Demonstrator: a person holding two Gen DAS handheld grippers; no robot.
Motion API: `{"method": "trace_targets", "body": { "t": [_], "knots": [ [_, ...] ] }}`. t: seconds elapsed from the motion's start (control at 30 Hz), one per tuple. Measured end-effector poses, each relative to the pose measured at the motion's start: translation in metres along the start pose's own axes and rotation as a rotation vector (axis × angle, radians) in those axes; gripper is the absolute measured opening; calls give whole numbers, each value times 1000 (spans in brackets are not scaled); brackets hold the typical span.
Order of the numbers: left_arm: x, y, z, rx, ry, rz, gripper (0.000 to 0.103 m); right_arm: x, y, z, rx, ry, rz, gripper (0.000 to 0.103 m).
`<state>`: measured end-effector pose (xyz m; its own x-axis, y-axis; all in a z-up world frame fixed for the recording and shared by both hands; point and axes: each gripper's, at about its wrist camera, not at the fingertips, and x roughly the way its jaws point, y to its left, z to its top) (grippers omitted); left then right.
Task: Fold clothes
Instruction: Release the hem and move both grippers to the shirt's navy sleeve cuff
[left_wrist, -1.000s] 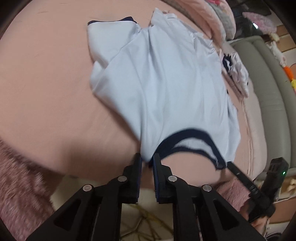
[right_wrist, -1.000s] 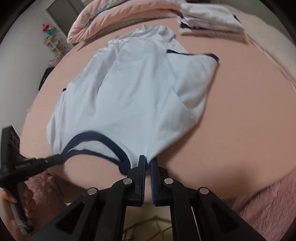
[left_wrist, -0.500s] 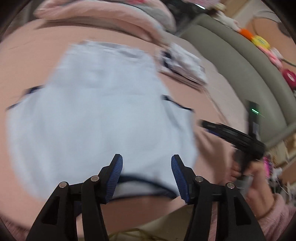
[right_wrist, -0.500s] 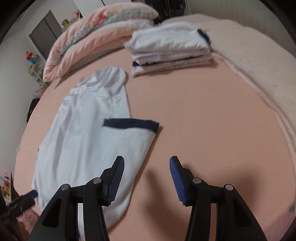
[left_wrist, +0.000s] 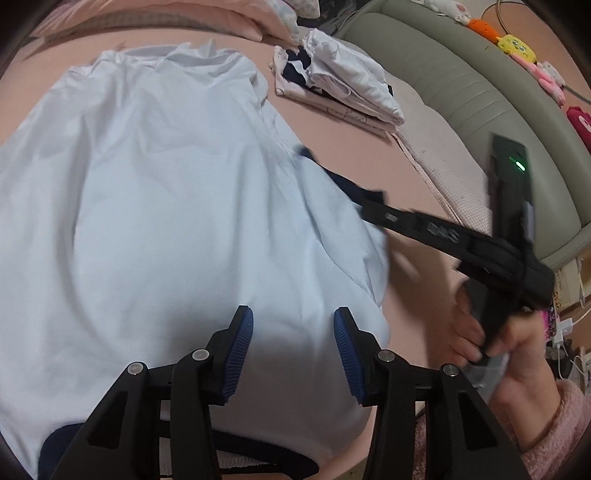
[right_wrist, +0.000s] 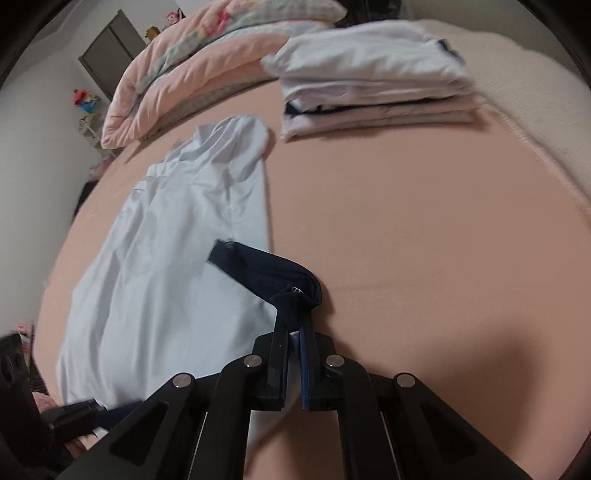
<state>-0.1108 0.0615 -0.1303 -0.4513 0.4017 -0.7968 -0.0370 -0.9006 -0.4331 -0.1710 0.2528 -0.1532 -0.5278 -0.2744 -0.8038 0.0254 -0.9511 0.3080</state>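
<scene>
Pink bedsheet (right_wrist: 424, 229) carries the pale-blue shirt (left_wrist: 166, 221), spread flat. Right gripper (right_wrist: 294, 328) pinches its navy sleeve cuff (right_wrist: 266, 269); left gripper (left_wrist: 293, 343) hangs apart, empty, jaws just narrowing. Tugging one-handed might drag the shirt crooked.

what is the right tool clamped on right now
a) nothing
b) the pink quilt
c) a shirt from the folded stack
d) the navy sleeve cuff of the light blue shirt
d: the right tool is shut on the navy sleeve cuff of the light blue shirt.
</scene>
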Motion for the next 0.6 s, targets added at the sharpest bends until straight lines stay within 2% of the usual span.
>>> {"method": "trace_targets", "body": {
  "t": [0.2, 0.27, 0.3, 0.37, 0.4, 0.43, 0.5, 0.53, 0.6],
  "knots": [
    [1, -15, -3, 83, -10, -3, 42, -62, -29, -29, 25, -99, -149, 3],
    [9, -21, -9, 129, 21, 1, 43, -66, -37, -41, 29, -62, -172, 3],
    [15, -24, -15, 168, 52, 29, 42, -65, -41, -47, 32, -32, -179, 3],
    [19, -37, -23, 269, 43, 96, 42, -56, -53, -57, 76, 25, -183, 3],
    [18, -43, -25, 295, 43, 122, 42, -57, -58, -58, 108, 22, -170, 3],
    [16, -48, -27, 312, 47, 135, 42, -65, -61, -55, 145, -12, -145, 7],
    [10, -52, -29, 317, 38, 105, 43, -89, -64, -50, 188, -122, -130, 9],
    [7, -54, -30, 318, 30, 85, 43, -98, -65, -48, 192, -161, -142, 17],
    [2, -59, -28, 323, -5, 62, 43, -101, -70, -47, 203, -141, -157, 27]
  ]
}}
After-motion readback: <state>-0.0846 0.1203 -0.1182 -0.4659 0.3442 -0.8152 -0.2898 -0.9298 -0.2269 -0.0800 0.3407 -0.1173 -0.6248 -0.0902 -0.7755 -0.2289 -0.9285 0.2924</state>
